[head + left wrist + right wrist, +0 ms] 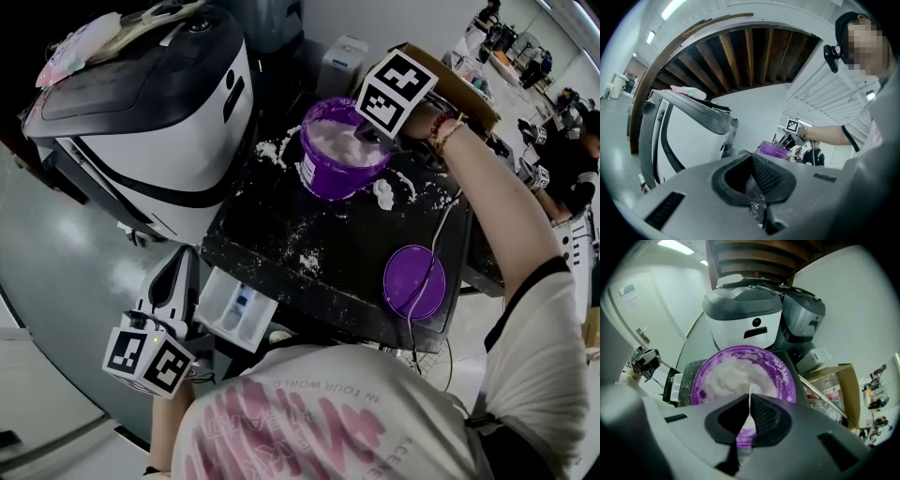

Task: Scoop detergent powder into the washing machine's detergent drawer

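Right gripper pinched on thin white strip, likely scoop handle, over powder tub at tabletop's far edge. Left gripper closed, empty. Open drawer lies off near-left corner, beside it.

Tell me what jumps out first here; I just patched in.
The purple tub of white powder, mid-table beside the washing machine, with the right gripper over it, fingers shut on a thin white strip. Around it, spilled powder dusts the dark tabletop, and a purple lid lies at its near right corner.
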Available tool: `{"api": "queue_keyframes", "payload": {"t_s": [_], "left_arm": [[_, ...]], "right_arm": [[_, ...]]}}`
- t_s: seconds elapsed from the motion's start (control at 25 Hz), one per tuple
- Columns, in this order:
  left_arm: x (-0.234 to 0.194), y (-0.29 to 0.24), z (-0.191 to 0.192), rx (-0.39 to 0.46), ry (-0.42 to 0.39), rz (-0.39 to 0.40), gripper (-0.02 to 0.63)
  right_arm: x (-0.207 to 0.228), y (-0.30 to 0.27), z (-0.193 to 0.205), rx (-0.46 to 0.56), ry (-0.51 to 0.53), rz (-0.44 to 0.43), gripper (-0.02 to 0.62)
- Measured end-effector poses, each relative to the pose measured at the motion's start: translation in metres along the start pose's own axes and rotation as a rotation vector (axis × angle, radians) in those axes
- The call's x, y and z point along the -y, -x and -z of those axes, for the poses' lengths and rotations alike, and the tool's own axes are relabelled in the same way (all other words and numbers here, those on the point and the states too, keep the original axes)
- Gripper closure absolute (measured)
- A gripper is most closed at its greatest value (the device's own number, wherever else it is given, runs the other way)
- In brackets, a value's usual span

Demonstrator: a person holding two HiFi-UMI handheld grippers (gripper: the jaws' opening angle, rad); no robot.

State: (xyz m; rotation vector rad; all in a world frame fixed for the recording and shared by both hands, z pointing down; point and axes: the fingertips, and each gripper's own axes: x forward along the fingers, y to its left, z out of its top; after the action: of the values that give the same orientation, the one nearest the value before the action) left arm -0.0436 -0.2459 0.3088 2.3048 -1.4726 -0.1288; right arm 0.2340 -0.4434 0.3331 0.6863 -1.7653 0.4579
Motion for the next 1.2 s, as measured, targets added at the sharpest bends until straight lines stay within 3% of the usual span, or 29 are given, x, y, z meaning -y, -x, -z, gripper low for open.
{"api": "queue_keyframes", "payload": {"t_s": [0.4, 0.76, 1.2], "left_arm": [[-0.001, 0.003, 0.003, -0.001, -0.002, -0.001, 0.604], [-0.007, 0.010, 0.000, 0.029, 0.025, -0.020, 0.604], [-0.001, 0.016, 0.000, 0.037, 0.012, -0.021, 0.604]], "right_arm": [[-0.004, -0.002, 0.016, -0.129, 0.070, 0.048, 0.591], [-0.023, -0.003, 0.026, -0.179, 0.119, -0.024, 0.591], [-0.032, -0.002, 0.030, -0.151, 0.057, -0.089, 0.592]]}}
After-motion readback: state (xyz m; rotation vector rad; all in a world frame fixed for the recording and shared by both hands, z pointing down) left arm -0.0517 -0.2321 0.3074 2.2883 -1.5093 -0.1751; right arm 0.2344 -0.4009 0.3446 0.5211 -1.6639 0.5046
